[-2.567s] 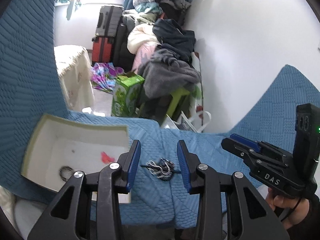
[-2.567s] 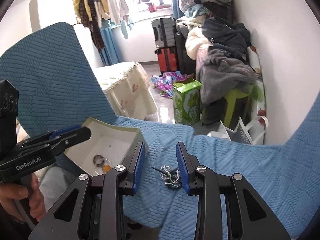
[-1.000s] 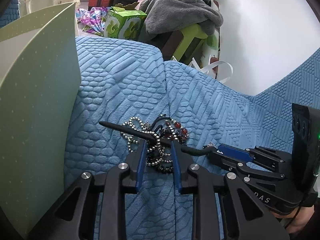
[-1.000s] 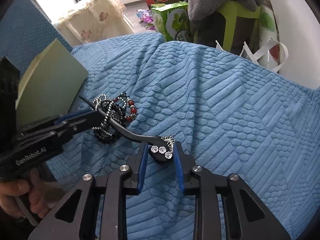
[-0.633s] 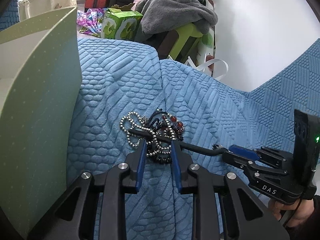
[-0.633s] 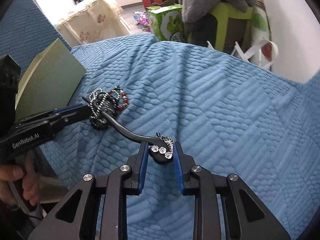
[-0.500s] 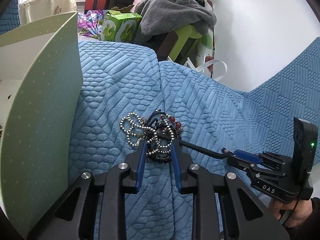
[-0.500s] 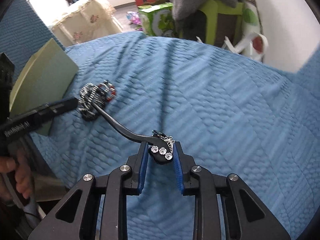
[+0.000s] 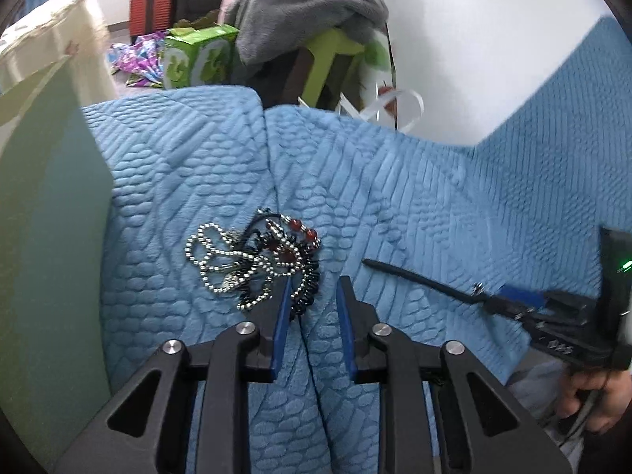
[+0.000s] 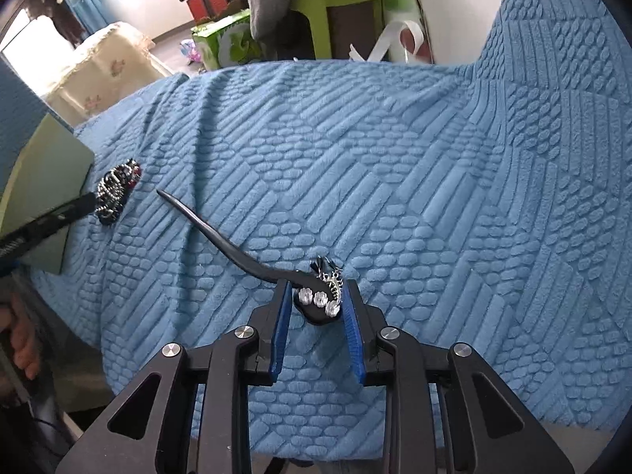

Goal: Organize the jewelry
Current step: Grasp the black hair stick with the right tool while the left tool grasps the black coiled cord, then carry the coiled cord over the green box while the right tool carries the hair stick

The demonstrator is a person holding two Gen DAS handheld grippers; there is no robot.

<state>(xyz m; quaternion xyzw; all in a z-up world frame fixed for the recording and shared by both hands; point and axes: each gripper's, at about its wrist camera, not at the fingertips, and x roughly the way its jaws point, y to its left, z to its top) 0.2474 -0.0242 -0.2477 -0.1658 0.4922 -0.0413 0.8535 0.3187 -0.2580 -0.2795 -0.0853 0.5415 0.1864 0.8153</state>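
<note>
Left wrist view: left claw [image 9: 312, 296] points down at a blue quilted cover [image 9: 414, 205] draped over a seat or bed, cannot tell which. Its blue pads stand a little apart, having just been closing, with only the edge of the bead tangle [image 9: 256, 264] against the left pad [image 9: 282, 316]; whether the pads pinch a strand I cannot tell, the gap looks mostly empty. The tangle is silver ball chain, black beads and a few red beads, lying on the cover just ahead-left of the claw. A pale green box wall [image 9: 47, 237] stands at the left, beside the tangle. At the right edge a hand [image 9: 592, 399] holds the right claw [image 9: 509, 296], with the black hair stick [image 9: 418, 280] reaching out from it toward the tangle, tip apart from the beads.

Right wrist view: right claw [image 10: 314, 308] has just been opening; the pads now stand clear on both sides of the hair stick's [image 10: 221, 237] flower end [image 10: 318, 300], three silver flowers on a black paddle, which rests on the cover [image 10: 434, 197] between them. The stick's pointed tip lies near the bead tangle [image 10: 116, 189], not touching. The left claw's finger [image 10: 51, 217] reaches the tangle from the left, next to the green box [image 10: 43, 181].
</note>
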